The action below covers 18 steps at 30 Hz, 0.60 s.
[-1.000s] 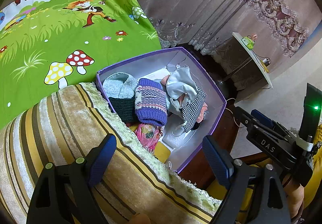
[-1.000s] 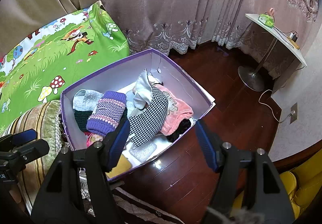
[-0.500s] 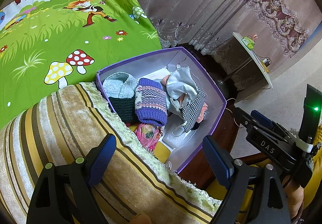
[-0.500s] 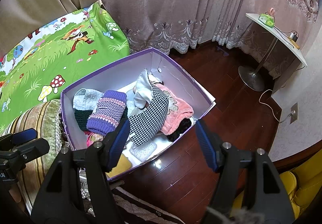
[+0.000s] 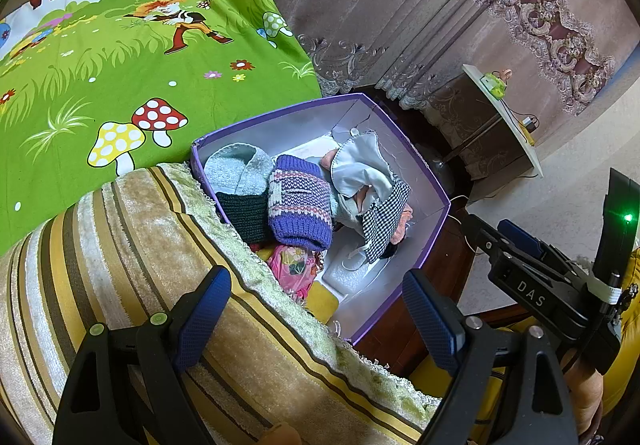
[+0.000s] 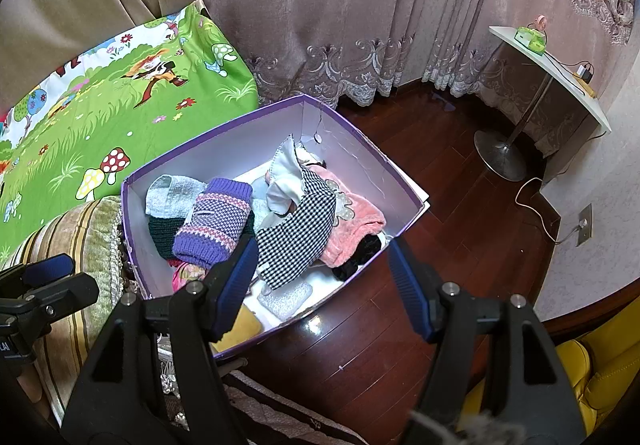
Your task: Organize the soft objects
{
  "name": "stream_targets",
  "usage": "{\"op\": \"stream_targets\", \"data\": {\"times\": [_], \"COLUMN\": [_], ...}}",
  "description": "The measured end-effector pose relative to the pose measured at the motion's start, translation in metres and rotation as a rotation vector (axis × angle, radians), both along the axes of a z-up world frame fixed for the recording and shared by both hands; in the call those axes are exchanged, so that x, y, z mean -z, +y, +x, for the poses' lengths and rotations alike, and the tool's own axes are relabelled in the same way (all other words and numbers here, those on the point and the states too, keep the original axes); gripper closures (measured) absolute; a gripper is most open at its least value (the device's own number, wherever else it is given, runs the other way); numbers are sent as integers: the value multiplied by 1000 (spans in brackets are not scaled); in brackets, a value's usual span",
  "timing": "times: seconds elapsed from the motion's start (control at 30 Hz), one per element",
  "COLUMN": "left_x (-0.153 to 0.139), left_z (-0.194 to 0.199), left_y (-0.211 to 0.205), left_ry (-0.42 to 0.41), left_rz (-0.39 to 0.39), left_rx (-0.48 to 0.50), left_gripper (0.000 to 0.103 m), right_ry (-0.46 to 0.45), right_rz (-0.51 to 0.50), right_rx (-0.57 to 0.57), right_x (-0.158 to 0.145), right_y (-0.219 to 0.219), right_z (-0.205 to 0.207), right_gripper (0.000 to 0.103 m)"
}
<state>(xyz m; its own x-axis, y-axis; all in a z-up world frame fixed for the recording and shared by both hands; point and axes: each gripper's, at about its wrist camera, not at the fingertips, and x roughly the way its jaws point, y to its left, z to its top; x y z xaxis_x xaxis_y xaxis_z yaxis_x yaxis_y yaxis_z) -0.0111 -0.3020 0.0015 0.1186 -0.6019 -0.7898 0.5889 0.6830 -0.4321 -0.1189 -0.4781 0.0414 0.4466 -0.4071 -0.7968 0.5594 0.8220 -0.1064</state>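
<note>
Beyond both spread, empty grippers, the clothes-filled purple box sits.

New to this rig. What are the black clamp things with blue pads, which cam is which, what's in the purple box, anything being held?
Those clamps are hand-held two-finger grippers; a person carries one in each hand, and each has a fisheye camera looking out along its fingers. One picture is from the left gripper, the other from the right gripper. Each view also catches the other gripper at its edge.

Both have their blue pads wide apart with nothing between them, so nothing is held.

The purple box sits on a dark wood floor, beside a striped cushion and a green cartoon sheet. Inside lies soft clothing: a purple knit hat, a grey knit piece, a black-and-white checked garment and a pink fleece item.
</note>
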Motion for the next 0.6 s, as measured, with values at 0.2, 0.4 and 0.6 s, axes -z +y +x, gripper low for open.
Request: {"op": "stream_targets", "data": {"times": [0.2, 0.4, 0.6], "left_x": [0, 0, 2], "left_z": [0, 0, 1], "left_y": [0, 0, -2], "left_ry": [0, 0, 6], "left_rz": [1, 1, 2], "left_rx": [0, 1, 4], "left_gripper": [15, 15, 11], "right_ry": [-1, 1, 0], "right_rz": [0, 1, 7], "right_rx": [0, 0, 0], "right_x": [0, 0, 2], "right_y": [0, 0, 1], "right_z": [0, 0, -1], "right_gripper": [32, 32, 32]}}
